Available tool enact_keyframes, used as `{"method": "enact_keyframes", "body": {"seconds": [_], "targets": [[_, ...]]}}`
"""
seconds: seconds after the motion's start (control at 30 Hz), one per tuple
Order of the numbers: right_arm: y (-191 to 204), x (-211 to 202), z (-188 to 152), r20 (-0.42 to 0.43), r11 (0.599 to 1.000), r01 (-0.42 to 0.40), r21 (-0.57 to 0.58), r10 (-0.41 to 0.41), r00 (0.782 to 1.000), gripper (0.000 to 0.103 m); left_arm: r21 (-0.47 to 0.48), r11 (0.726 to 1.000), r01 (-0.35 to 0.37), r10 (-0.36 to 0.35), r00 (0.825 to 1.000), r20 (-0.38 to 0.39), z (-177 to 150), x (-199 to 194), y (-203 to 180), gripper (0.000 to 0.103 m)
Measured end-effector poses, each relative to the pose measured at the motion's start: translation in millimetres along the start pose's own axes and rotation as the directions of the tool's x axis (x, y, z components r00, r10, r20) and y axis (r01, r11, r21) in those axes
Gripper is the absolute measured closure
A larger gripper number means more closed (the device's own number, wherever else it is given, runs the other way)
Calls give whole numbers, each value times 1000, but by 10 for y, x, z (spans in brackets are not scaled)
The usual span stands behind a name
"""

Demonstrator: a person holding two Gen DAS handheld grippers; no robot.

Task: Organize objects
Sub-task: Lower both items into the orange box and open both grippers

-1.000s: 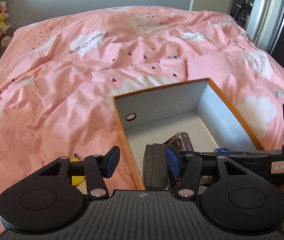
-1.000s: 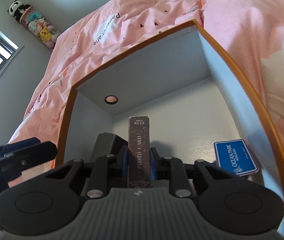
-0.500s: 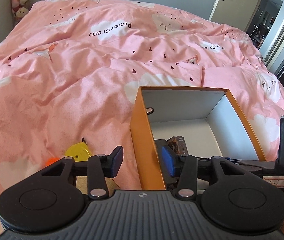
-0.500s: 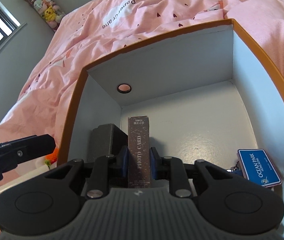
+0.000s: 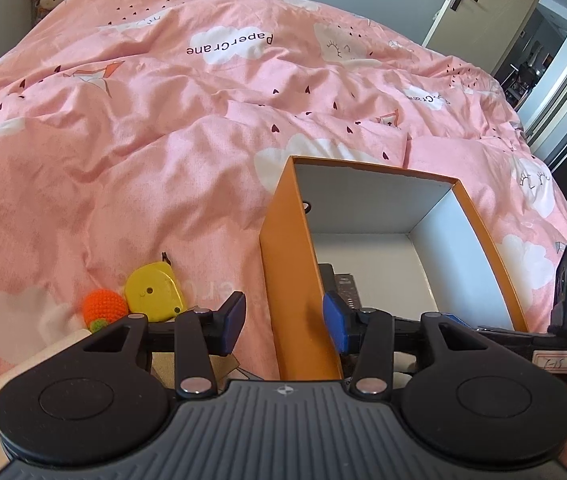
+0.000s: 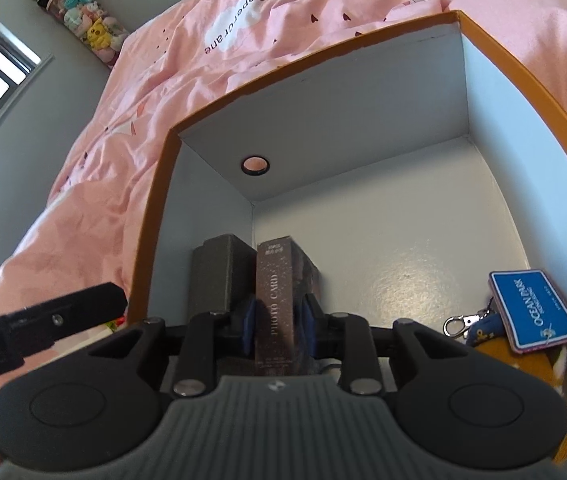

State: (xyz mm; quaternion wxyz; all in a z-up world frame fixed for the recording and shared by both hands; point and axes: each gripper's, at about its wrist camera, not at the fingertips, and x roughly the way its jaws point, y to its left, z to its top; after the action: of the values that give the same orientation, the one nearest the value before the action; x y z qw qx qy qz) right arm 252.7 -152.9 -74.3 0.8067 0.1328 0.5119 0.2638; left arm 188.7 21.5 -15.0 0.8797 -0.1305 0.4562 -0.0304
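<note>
Box [image 6: 363,128], orange outside and white inside, sits open-topped on the pink duvet [image 5: 143,140]. Inside it the right gripper [image 6: 277,326] is clenched on a dark carton marked PHOTO CARD [image 6: 275,300], the blue pads pressing its two long faces while it stands upright on the box floor. A grey block [image 6: 215,276] stands just beside the carton on its left, close against the box's left wall, with almost no gap between the two. To the right the white floor lies bare up to the far wall, which has a round hole [image 6: 255,165] in it. In the near right corner a blue Ocean Park card [image 6: 533,310] leans over a metal clip [image 6: 457,324] and a brownish-yellow toy [image 6: 519,364], near the right wall. The left gripper [image 5: 283,322] is spread wide, holding nothing, one finger outside and one inside the box, so that the orange left wall [image 5: 291,280] passes between them; whether either pad touches the wall cannot be told. Outside the box, on the duvet to the left, a yellow tape measure [image 5: 153,294] lies touching a small orange knitted toy [image 5: 103,308], both just beyond the left finger, with open bedding stretching past them.
</note>
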Motion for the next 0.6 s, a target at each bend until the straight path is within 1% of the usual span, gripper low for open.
{"method": "enact_keyframes", "body": {"seconds": [0.07, 0.2, 0.27, 0.3, 0.4, 0.5, 0.6], "targets": [[0, -46, -13, 3, 1000, -5, 6, 5, 1000, 75, -7, 1000, 3, -3, 1000, 7, -18, -42, 23, 51], [24, -174, -80, -4, 999, -15, -32, 15, 1000, 75, -5, 1000, 7, -7, 1000, 18, -71, -124, 74, 51], [54, -206, -109, -24, 996, -18, -86, 16, 1000, 75, -6, 1000, 6, -5, 1000, 17, -108, -141, 103, 51], [83, -204, -120, -41, 992, -7, -124, 2, 999, 75, -7, 1000, 5, -5, 1000, 15, -130, -142, 114, 51], [183, -164, -151, -78, 966, 48, -253, -70, 994, 75, -16, 1000, 7, -7, 1000, 0, -203, -131, 154, 51], [242, -136, -173, -103, 945, 38, -324, -75, 992, 75, -22, 1000, 10, -10, 1000, -16, -272, -118, 185, 51], [313, -119, -207, -106, 921, 37, -388, -84, 991, 76, -20, 1000, 11, -11, 1000, -22, -322, -119, 202, 51]]}}
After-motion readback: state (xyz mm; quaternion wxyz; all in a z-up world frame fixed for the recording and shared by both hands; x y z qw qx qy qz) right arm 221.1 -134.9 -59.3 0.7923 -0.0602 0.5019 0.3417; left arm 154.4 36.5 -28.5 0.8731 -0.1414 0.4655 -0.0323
